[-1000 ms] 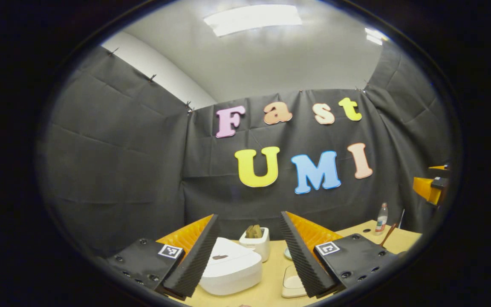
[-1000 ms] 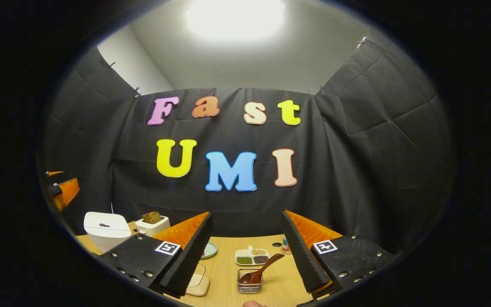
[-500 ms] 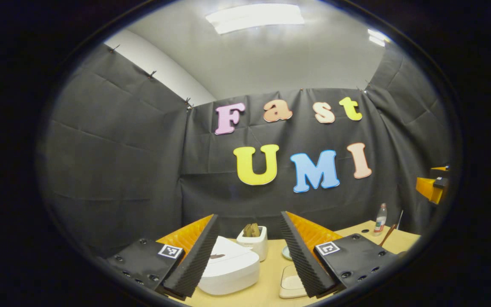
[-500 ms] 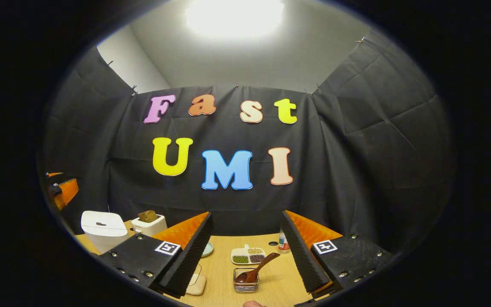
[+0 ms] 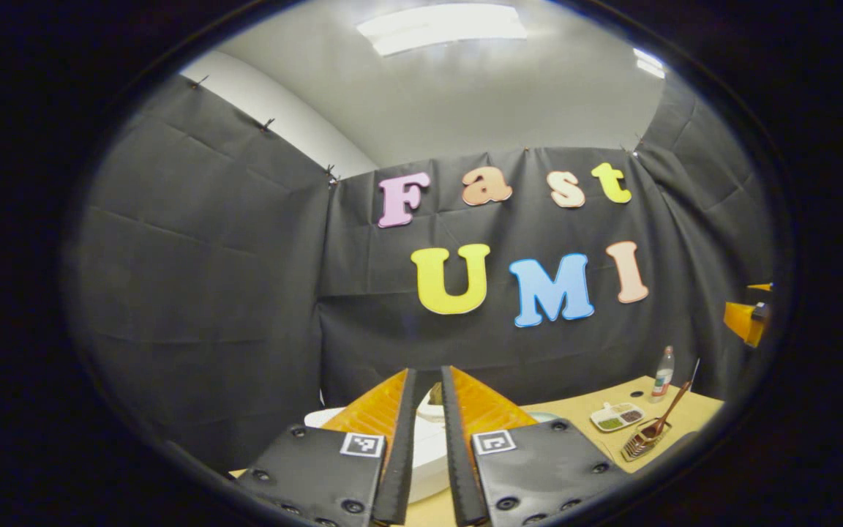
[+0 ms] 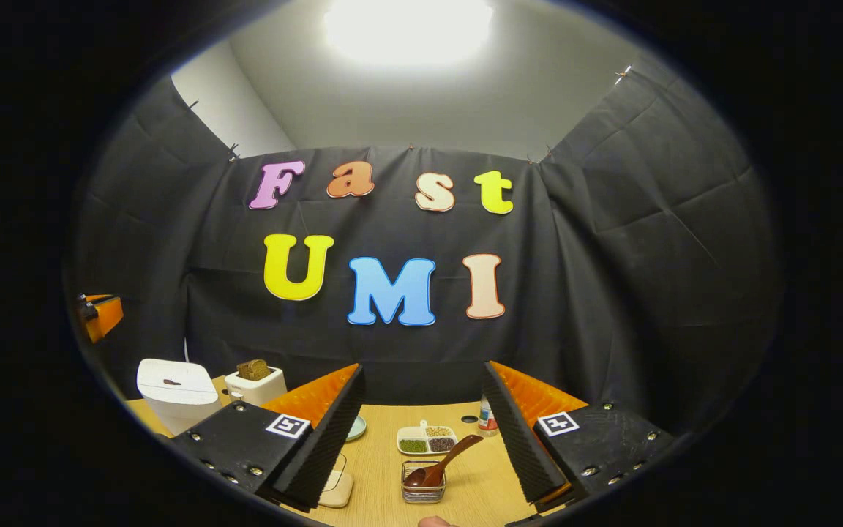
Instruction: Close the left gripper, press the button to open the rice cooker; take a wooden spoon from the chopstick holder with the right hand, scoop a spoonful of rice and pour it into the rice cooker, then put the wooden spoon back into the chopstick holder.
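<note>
The white rice cooker (image 6: pixel 176 391) stands with its lid down at the table's left. In the left gripper view my left gripper (image 5: pixel 425 370) is shut with nothing in it, and the rice cooker (image 5: pixel 429 457) lies just behind its fingers. A brown wooden spoon (image 6: pixel 445 461) leans in a small clear holder (image 6: pixel 424 489) near the table's front. My right gripper (image 6: pixel 422 369) is open above it, with the holder between and below its fingers. Behind the holder lies a white divided dish (image 6: pixel 426 439) of grains. The spoon (image 5: pixel 664 416) and the dish (image 5: pixel 615 416) sit at the right of the left gripper view.
A white box with brown pieces in it (image 6: pixel 255 384) stands beside the cooker. A pale green plate (image 6: pixel 358 428), a beige flat pad (image 6: pixel 337 487) and a small bottle (image 6: pixel 489 419) rest on the wooden table (image 6: pixel 385 468). Black cloth walls stand close behind.
The left gripper's fingers have come together from wide open to shut, and its view has swung slightly, bringing the dish and the spoon holder into view. The right gripper has barely moved.
</note>
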The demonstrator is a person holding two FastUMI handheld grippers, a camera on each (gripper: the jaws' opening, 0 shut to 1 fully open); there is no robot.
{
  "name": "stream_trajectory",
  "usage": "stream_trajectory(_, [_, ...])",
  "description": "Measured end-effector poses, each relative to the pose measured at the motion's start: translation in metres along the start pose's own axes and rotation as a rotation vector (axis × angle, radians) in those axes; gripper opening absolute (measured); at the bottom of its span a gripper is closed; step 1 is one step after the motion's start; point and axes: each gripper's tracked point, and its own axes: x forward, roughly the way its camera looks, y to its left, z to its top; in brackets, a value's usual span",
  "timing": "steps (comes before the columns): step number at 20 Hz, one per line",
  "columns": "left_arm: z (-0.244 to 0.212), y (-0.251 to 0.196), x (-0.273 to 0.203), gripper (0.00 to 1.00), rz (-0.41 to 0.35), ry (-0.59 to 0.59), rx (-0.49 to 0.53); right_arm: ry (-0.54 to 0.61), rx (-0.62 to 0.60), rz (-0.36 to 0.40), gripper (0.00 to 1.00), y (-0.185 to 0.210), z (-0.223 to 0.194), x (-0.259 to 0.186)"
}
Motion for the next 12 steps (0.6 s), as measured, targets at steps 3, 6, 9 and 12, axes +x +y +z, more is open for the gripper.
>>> stream_trajectory(3, [-0.006,0.011,0.004,0.18,0.012,0.013,0.005,0.002,-0.004,0.000,0.97,0.002,0.000,-0.001])
stream_trajectory(6, [-0.011,0.017,0.009,0.09,0.023,0.017,0.002,0.004,-0.007,0.000,0.97,0.006,-0.001,0.000])
stream_trajectory(9, [-0.022,0.022,0.019,0.09,0.008,0.042,-0.001,0.005,-0.013,-0.009,0.97,0.007,-0.001,-0.001])
stream_trajectory(12, [-0.028,0.027,0.035,0.09,-0.016,0.051,-0.027,0.003,-0.018,-0.029,0.97,0.007,-0.001,-0.004])
